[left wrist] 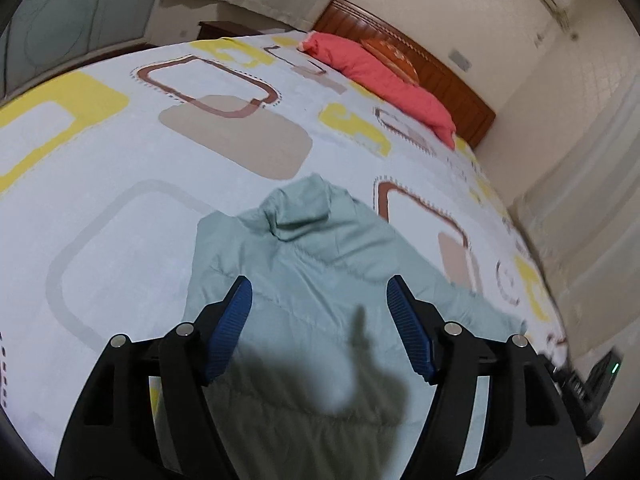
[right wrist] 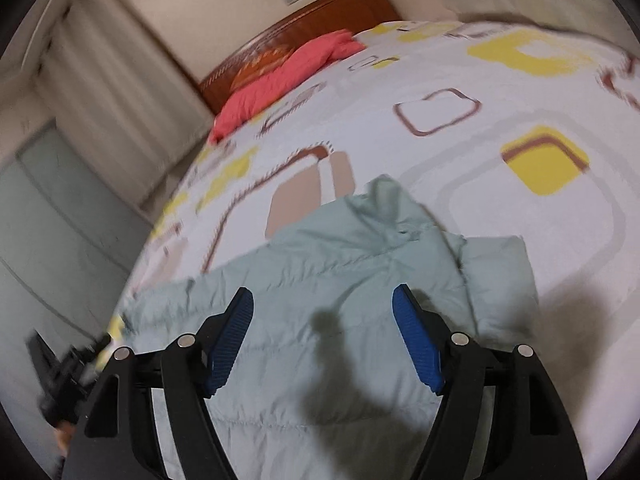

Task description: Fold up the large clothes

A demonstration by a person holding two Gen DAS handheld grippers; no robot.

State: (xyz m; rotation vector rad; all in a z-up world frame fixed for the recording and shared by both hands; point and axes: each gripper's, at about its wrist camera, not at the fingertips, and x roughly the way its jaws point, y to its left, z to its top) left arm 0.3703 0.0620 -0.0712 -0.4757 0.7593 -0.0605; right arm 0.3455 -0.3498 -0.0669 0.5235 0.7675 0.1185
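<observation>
A pale green quilted hooded jacket [left wrist: 320, 272] lies spread on the bed, hood pointing toward the headboard. In the left wrist view my left gripper [left wrist: 320, 292] hovers above its body, blue pads wide apart, holding nothing. One sleeve stretches out to the right [left wrist: 488, 312]. In the right wrist view the same jacket [right wrist: 340, 280] lies below my right gripper [right wrist: 322, 300], which is open and empty too. One sleeve is folded in at the right [right wrist: 500, 276], the other runs left toward the bed edge [right wrist: 168, 304]. Gripper shadows fall on the fabric.
The bed has a white sheet with yellow, brown and beige squares [left wrist: 160, 160]. A red pillow [left wrist: 384, 76] lies by the wooden headboard [left wrist: 452, 76]. The other gripper's black body shows at the bed edge [left wrist: 592, 384], [right wrist: 64, 372]. Curtains and walls surround the bed.
</observation>
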